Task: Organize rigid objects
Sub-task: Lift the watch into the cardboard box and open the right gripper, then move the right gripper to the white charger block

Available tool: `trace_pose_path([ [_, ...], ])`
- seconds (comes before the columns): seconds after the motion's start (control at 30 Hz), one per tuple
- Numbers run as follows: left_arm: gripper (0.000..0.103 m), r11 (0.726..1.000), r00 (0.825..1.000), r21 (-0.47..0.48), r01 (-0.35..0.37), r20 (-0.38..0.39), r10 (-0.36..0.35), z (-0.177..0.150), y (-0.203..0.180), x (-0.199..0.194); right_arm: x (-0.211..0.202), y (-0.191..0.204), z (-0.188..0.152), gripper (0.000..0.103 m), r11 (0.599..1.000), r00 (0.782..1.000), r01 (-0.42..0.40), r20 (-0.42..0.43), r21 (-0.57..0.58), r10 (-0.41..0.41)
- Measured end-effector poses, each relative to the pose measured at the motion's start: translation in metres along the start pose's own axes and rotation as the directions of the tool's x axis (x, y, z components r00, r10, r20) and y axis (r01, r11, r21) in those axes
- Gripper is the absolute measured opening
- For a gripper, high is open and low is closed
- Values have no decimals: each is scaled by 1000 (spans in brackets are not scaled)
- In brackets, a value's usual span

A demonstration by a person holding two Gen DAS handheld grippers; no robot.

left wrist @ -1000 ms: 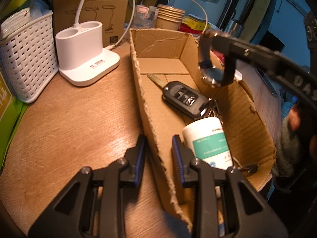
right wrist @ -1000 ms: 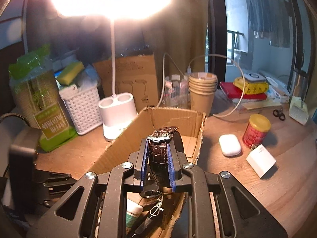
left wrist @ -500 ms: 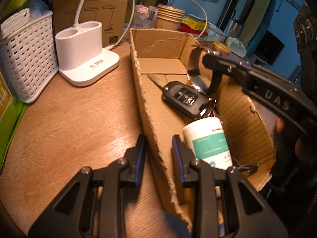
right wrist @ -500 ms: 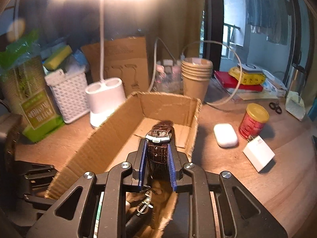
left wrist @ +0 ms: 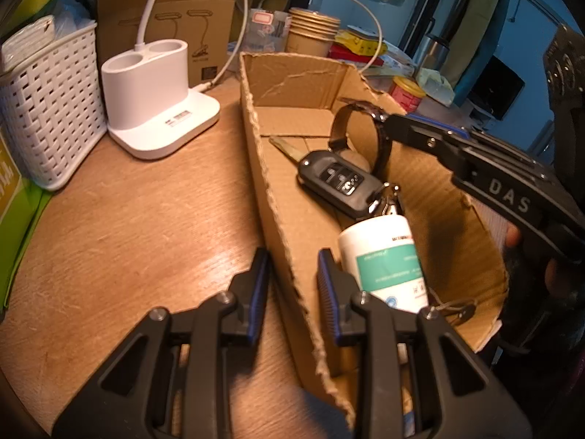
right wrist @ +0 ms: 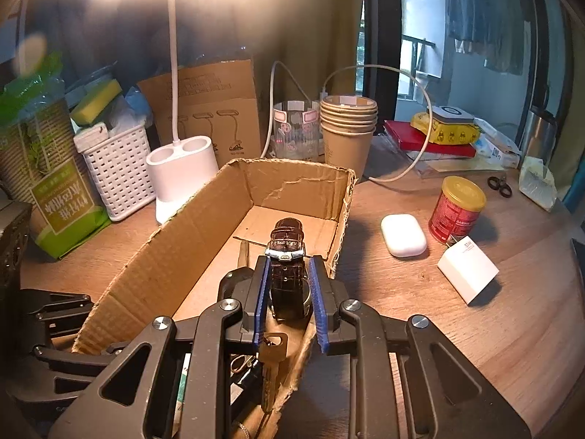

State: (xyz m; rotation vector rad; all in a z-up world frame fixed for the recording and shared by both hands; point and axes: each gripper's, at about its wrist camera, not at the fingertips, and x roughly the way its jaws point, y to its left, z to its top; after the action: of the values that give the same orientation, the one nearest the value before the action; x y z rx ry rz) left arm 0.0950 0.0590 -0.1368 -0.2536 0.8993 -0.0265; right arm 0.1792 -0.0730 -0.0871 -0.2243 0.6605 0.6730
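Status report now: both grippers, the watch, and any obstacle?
Right gripper around the watch, grip unclear, low in cardboard box. Left gripper open, straddling box wall. Car key and white bottle beneath.

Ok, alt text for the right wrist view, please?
The right gripper holds a brown leather wristwatch inside an open cardboard box, above keys. Right of the box on the wooden desk lie a white earbud case, red tin and white charger.

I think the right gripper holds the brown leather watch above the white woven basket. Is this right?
Not the basket. The right gripper holds the brown leather watch inside the open cardboard box, as the right wrist view shows; the white woven basket stands apart, behind.
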Motion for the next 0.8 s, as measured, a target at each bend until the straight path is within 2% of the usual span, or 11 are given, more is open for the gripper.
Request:
trace_pose_path([
  [0.2, 29, 1000, 1000, 0, 0, 0, 0, 0, 0, 0, -15, -9, 1, 45, 1000, 999, 7, 46, 22, -8],
  [0.3, 29, 1000, 1000, 0, 0, 0, 0, 0, 0, 0, -24, -26, 0, 47, 997, 998, 11, 66, 74, -16],
  [0.67, 29, 1000, 1000, 0, 0, 0, 0, 0, 0, 0, -26, -92, -16, 50, 962, 986, 151, 42, 226, -164],
  [0.8, 29, 1000, 1000, 0, 0, 0, 0, 0, 0, 0, -22, -105, -22, 59, 945, 976, 204, 18, 255, -215],
])
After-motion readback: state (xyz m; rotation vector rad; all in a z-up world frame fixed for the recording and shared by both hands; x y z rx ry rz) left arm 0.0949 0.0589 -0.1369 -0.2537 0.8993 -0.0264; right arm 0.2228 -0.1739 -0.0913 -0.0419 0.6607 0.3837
